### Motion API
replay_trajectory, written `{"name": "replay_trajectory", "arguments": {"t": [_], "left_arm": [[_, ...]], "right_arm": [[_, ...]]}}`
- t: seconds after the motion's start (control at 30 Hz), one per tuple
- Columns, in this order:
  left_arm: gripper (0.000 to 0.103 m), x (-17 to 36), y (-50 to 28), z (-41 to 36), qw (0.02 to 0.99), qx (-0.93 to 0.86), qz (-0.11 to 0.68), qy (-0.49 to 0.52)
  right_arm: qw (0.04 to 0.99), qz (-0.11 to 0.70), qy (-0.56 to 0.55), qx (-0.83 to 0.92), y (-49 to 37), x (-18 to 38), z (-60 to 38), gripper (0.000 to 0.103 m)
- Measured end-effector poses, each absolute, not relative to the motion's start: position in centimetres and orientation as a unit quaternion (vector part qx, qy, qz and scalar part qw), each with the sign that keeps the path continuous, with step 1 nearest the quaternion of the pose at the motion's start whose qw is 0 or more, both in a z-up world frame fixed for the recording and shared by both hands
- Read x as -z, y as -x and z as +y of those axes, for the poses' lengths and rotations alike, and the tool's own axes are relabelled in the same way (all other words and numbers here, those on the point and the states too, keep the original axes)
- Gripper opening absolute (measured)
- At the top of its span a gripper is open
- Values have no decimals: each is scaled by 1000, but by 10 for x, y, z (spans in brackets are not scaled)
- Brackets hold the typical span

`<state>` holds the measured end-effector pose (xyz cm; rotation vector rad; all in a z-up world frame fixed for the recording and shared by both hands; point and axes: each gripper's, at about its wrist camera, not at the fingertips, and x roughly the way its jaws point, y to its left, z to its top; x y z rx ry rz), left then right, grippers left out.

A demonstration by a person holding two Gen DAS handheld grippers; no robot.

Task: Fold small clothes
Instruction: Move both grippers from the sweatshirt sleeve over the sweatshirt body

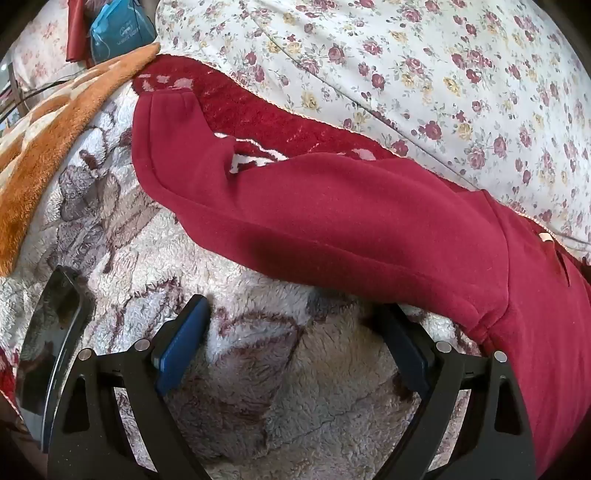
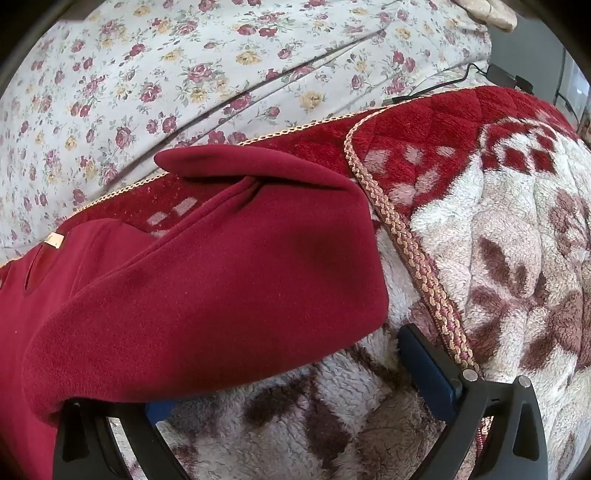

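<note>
A dark red sweatshirt lies spread on a fleece blanket. In the left wrist view one sleeve runs from the body at the right up to its cuff at the upper left. My left gripper hangs open just below that sleeve, with only blanket between its blue pads. In the right wrist view the other sleeve reaches up and right from the body. My right gripper is open below it. The sleeve's lower edge covers most of its left finger, while the right finger stands free.
The white and brown fleece blanket has a red border with braided trim. Behind it lies a floral sheet. An orange blanket, a blue bag and a dark glossy slab sit left. A cable runs at the far right.
</note>
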<state>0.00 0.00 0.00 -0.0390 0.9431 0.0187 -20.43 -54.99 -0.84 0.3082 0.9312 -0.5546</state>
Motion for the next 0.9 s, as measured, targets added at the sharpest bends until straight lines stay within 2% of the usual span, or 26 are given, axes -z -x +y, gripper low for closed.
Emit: {"name": "replay_trajectory", "arguments": {"t": [0.9], "left_arm": [[92,-5,10,-3,880,-15,474,15]], "right_arm": [[844,445,-140,265,203,9,-549,103]]}}
